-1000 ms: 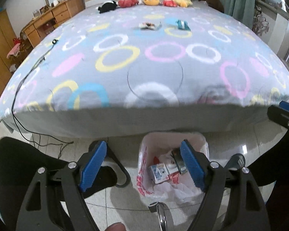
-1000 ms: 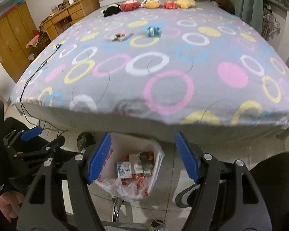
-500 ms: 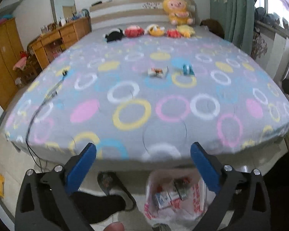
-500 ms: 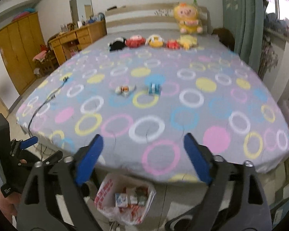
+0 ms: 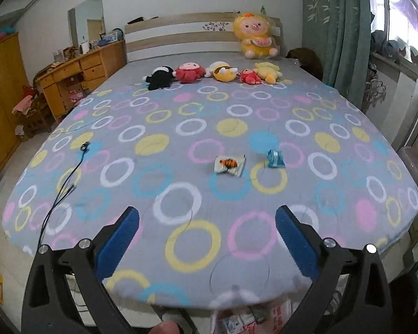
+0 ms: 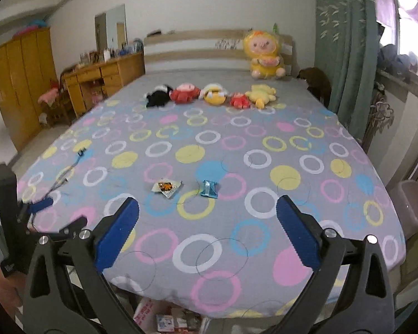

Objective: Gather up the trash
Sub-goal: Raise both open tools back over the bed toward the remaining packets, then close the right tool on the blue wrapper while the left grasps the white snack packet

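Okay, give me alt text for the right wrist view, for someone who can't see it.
The open, empty right gripper looks over a bed with a ring-patterned cover, where a white wrapper and a blue wrapper lie side by side. Plush toys line the far end, and a trash bag shows below the near edge.

Bed cover [image 5: 209,194]: soft matt fleece-like cloth, ring print. White wrapper [image 5: 229,165] and blue wrapper [image 5: 275,158]: crinkled glossy film. Gripper arms matt black plastic with shiny metal screws, blue ridged pads [image 6: 117,232]. Desk [image 5: 80,75] and wardrobe [image 6: 19,83]: varnished yellow wood. Plush toys [image 5: 211,73]: fuzzy fabric.
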Motion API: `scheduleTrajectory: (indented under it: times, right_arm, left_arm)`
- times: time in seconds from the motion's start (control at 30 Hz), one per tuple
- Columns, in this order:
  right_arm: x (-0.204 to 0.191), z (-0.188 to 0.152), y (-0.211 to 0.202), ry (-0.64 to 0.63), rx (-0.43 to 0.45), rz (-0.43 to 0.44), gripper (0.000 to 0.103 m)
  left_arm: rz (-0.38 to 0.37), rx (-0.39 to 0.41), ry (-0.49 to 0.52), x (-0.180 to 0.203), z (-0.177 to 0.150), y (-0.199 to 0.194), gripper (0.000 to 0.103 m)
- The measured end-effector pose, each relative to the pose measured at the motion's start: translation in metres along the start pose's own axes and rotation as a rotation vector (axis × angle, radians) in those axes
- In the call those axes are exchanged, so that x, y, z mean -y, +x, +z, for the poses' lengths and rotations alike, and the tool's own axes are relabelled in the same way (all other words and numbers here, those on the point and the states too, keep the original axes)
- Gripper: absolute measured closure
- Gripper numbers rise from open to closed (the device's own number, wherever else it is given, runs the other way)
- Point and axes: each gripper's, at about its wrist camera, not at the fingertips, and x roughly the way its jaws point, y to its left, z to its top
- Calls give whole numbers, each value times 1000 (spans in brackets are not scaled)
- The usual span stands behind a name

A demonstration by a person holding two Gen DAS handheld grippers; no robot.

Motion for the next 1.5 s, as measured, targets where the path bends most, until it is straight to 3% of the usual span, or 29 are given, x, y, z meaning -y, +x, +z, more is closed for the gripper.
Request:
scheduleTrajectory:
  times: [0.2,0.37,0.63,0.83,1.0,1.23,1.4,1.47,1.5]
  right_arm:
    - [-1,24,78,14,-147,22,7]
    - [11,37,157,98,-287,50,7]
    - [18,42,262,122,-402,42,7]
    - [25,35,326,125,-478,13,7]
    - [32,26,363,150,-519,5,7]
    - [34,14,388,163,-568,3,7]
    - [35,1,403,172,-625,-5,7]
    - [35,-3,408,158,-641,-13,21]
    - [35,-4,410,157,-648,-14,36]
  left_arm:
    - [-59,-114,-34,-1,37,72,8]
    - [-79,-219,-59,0,54,140,8]
    - [-55,-292,-42,5,64,235,8]
    - [-121,-333,-57,9,69,292,8]
    - [-112,-343,-39,10,67,314,8]
    - [-137,-374,-45,15,60,332,8]
    - [-116,-353,-48,18,57,338,8]
    - [-110,-347,-35,20,57,339,8]
    - [-108,-346,-33,21,58,339,8]
